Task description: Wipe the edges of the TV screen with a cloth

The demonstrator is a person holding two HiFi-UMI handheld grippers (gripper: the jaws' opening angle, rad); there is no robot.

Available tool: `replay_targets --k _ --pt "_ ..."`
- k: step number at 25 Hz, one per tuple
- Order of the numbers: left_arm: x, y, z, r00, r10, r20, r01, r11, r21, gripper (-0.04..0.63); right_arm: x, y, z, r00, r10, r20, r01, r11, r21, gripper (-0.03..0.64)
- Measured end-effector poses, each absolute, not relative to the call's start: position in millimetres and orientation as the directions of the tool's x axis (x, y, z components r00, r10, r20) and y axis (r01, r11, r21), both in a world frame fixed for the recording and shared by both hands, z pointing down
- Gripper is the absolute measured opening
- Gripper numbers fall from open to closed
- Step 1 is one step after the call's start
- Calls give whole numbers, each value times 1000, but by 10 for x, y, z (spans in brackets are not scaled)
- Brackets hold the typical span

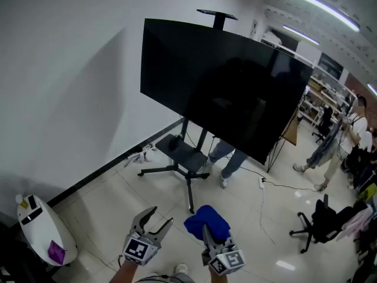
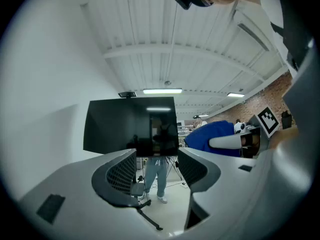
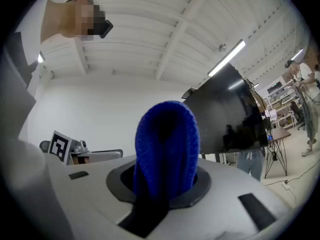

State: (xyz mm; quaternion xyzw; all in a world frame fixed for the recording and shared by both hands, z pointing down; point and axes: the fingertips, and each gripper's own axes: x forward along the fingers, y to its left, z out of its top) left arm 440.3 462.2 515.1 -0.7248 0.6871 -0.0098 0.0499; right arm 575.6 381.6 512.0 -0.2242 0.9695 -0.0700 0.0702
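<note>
Facing a large black flat-panel TV screen (image 1: 224,87) on a black wheeled stand (image 1: 184,157), we hold two grey hand-held grippers low in the head view, both below the TV and well apart from it. Our left gripper (image 1: 161,217) has its two jaws spread wide with nothing between them. Through that gap its own view shows the TV straight ahead and, under the TV's lower edge, the jeans-clad legs of a person (image 1: 228,158) standing behind it. Our right gripper (image 1: 208,232), just beside the left one, is clamped on a thick royal-blue fleece cloth (image 1: 206,217), which is folded over and bulges up out of the closed jaws. The cloth is well apart from the TV. Behind the TV is a plain white wall (image 1: 70,69). Right of the TV another person (image 1: 339,140) stands, and a black office chair (image 1: 318,223) sits below and to the TV's right. Below and far left of the TV is a white rounded device (image 1: 41,232) with a purple patch.
</note>
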Motion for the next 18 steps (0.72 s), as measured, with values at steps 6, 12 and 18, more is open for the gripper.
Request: replay_targets --k 6,12,18 --pt "4217 4009 5147 -56 -997 -60 -997 59 -51 238 5795 3073 5088 -896 -436 -88 -430 899 -83 106" --pt "4326 3537 5118 -94 -995 -27 -991 97 -94 238 5805 2525 5149 -924 -370 -98 -355 924 -140 106" --pt "4165 3284 5181 -154 -988 31 -981 149 -127 238 5505 2108 5352 -951 -295 -90 -271 939 -209 106"
